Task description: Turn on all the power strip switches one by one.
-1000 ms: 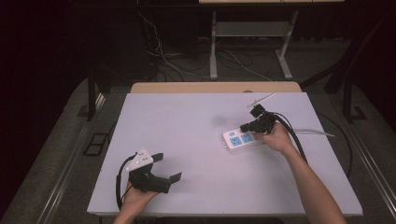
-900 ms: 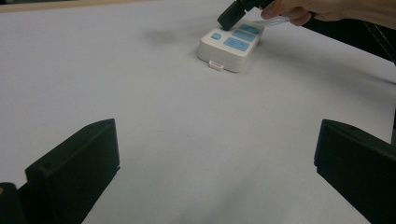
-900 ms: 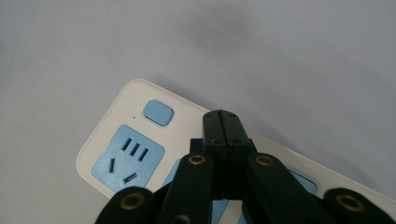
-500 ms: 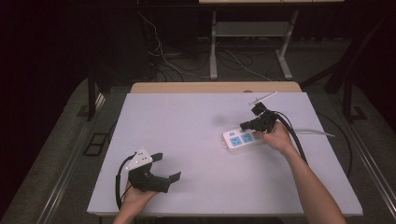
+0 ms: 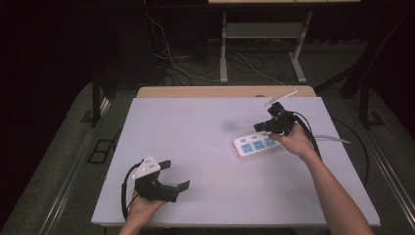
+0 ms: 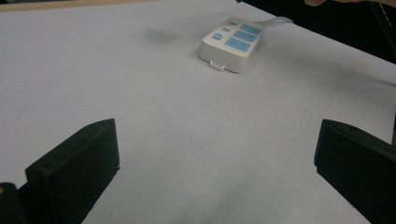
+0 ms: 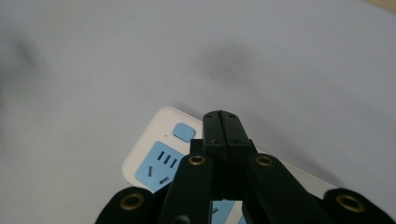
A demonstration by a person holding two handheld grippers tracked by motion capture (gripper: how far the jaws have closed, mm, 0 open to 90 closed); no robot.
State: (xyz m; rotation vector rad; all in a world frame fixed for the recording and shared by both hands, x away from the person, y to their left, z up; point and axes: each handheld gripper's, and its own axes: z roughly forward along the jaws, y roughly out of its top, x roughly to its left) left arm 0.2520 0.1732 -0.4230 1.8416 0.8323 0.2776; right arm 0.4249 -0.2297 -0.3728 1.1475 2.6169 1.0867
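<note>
1. High view: a white power strip with blue socket faces lies flat on the right half of the pale surface. The right claw hangs just above the strip's far end, jaws pressed together with nothing between them. A thin white rod sticks up from this gripper, and black cable trails off it over the surface edge.
2. High view, near left: the left claw sits low at the front of the surface, jaws spread wide and holding nothing, well apart from the strip. A grey three-cornered plate rides on top.
3. Left gripper view: the left claw has its two blocky, matte black jaws standing far apart over bare surface. The power strip lies well ahead, a rounded rectangular slab of smooth plastic, its white cord leaving from the far end.
4. Right gripper view: the right claw is closed tip to tip, with brass-coloured rivets on its black links. The power strip lies directly under it, showing a rounded corner, a small blue button and slotted blue socket faces. Whether the tips touch it I cannot tell.
</note>
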